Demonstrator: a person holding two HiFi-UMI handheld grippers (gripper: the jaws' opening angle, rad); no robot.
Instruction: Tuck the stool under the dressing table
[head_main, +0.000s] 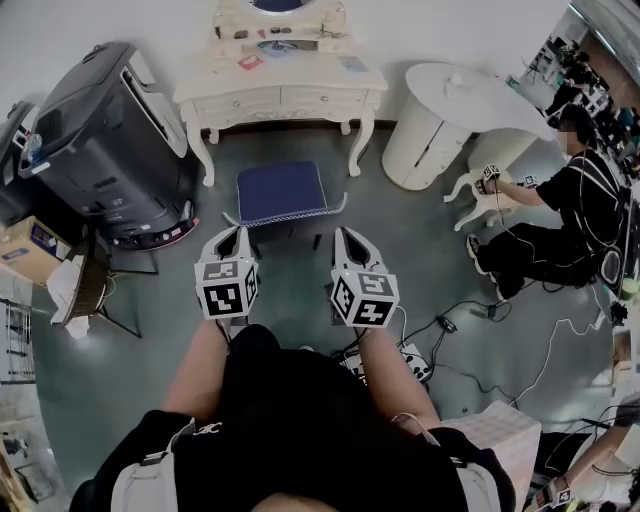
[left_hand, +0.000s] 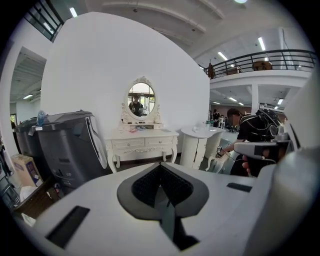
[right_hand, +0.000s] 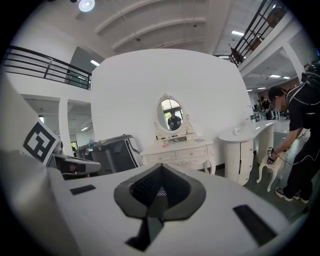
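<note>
As left gripper (head_main: 237, 231) and right gripper (head_main: 341, 232) hold fingers (head_main: 222, 246) together, stool (head_main: 280, 192) just beyond their tips

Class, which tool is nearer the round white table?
Right. The right tool is by the stool corner nearer the table; the left tool, by its far corner.

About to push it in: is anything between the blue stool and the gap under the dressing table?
Nothing visible does. The stool stands before the dressing table, lined up between its front legs, with only floor between them. The black machine sits off to its left, the round white table to its right.
</note>
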